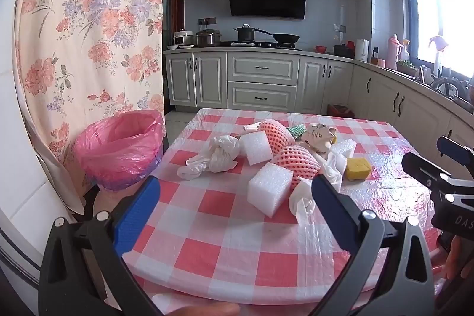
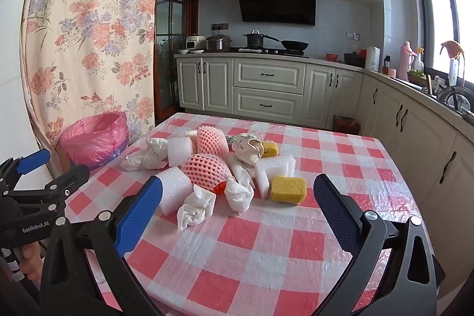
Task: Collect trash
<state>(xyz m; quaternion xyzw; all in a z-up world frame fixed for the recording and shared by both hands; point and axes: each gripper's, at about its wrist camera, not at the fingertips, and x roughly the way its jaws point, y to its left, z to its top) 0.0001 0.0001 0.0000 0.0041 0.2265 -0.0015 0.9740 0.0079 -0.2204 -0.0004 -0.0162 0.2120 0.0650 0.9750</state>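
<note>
Left gripper [image 1: 235,194] and right gripper [image 2: 238,193] hang empty, jaws wide apart. On the red-checked tablecloth [image 2: 266,242] lie crumpled white tissues [image 2: 195,209], white foam blocks [image 1: 268,187], pink foam nets [image 2: 207,168], a yellow sponge [image 2: 287,188]: probably light and squashy, so pinch each mid-body.

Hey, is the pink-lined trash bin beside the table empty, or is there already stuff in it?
Cannot tell. The pink-lined bin stands open beside the table, but neither view looks down past its rim.

on the red-and-white checked surface [image 2: 266,242] lies a heap: white foam blocks [image 2: 174,188], pink foam net sleeves [image 2: 207,168], crumpled white tissues [image 2: 195,209]; a yellow sponge [image 2: 287,188] at its right. a pink-bagged bin [image 2: 94,138] stands left of the surface.
</note>
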